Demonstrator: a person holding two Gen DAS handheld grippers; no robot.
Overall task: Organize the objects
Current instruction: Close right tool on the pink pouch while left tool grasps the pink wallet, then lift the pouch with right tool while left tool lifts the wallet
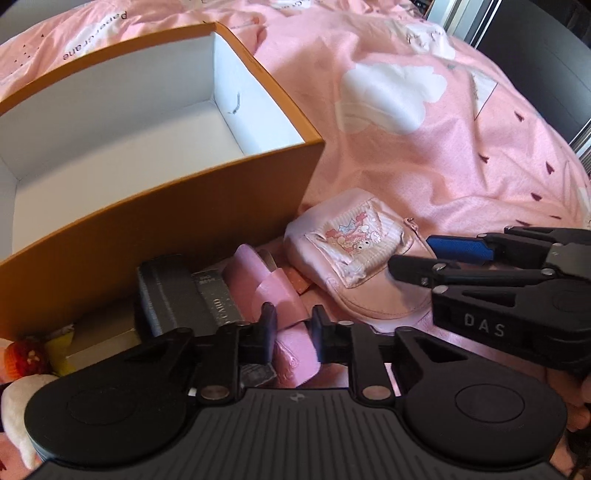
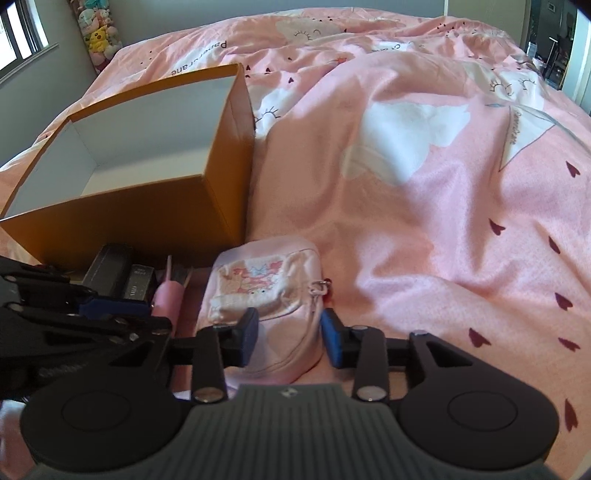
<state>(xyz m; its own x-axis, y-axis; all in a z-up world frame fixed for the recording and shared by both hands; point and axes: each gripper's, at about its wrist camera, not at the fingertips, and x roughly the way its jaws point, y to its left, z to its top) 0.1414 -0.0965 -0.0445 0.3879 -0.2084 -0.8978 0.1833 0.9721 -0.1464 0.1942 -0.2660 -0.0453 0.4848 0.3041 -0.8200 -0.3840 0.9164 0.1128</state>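
Note:
An open orange box with a white inside stands on the pink bed; it also shows in the right wrist view. In front of it lie a dark grey case, a pink folded item and a pale pink pouch with a cartoon print. My left gripper is closed on the near end of the pink folded item. My right gripper straddles the pouch, its blue pads on either side, the left one touching it; the jaws look partly open.
Soft toys lie at the left edge beside a pale flat box. The pink duvet spreads wide to the right. Plush toys hang by the far wall near a window.

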